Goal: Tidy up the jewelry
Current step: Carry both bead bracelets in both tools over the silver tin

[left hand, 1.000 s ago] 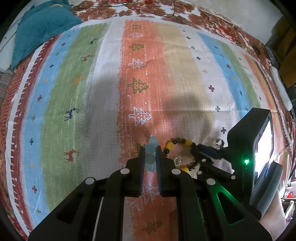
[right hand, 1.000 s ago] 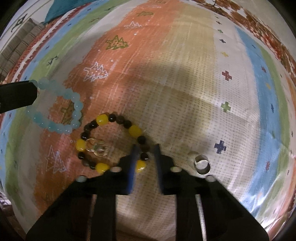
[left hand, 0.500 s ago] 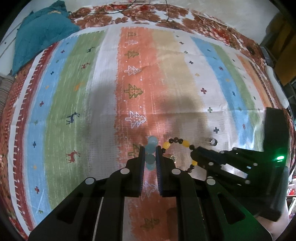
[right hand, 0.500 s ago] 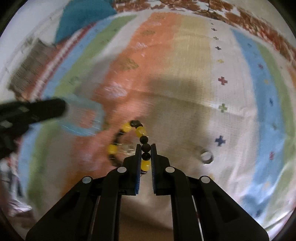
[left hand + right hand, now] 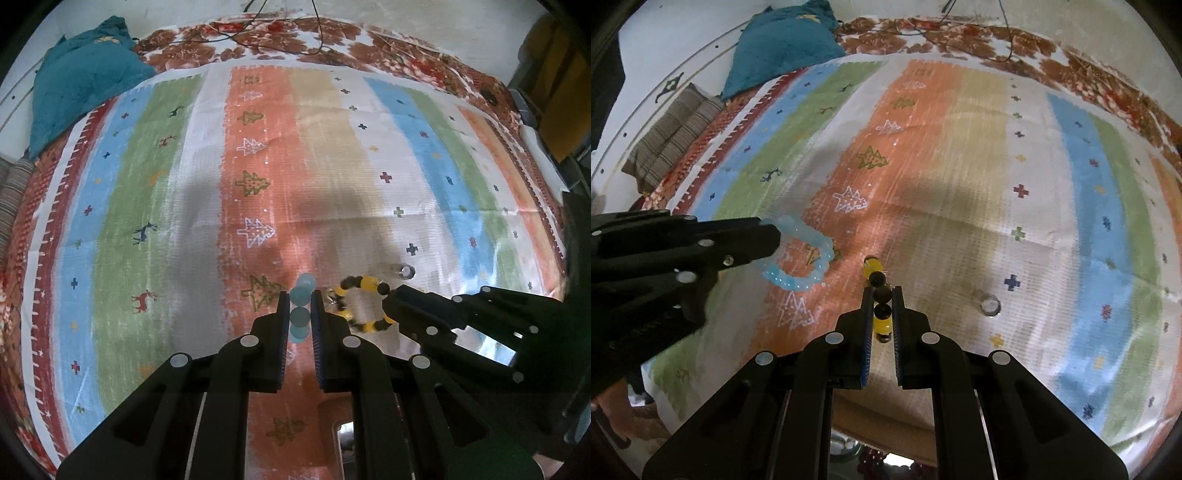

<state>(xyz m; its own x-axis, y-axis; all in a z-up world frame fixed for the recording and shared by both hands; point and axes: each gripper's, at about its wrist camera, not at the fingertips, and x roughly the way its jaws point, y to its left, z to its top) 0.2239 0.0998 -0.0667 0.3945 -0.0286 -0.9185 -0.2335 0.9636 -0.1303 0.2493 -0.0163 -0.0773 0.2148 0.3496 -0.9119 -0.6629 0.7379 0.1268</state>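
My left gripper (image 5: 299,308) is shut on a pale blue bead bracelet (image 5: 301,295), which hangs as a ring from it above the striped cloth in the right wrist view (image 5: 803,258). My right gripper (image 5: 881,304) is shut on a yellow and black bead bracelet (image 5: 877,291), seen edge-on there and as a ring in the left wrist view (image 5: 364,302). A small silver ring (image 5: 990,306) lies on the cloth to the right of it, also in the left wrist view (image 5: 404,271).
A striped cloth (image 5: 332,166) with tree and cross patterns covers the bed. A teal pillow (image 5: 77,85) lies at the far left and a striped cushion (image 5: 672,129) beside it. Cables (image 5: 280,29) run along the far edge.
My right gripper closed on the yellow and black bracelet and lifted it off the cloth. My left gripper rose with the blue bracelet. The silver ring stayed where it lay.
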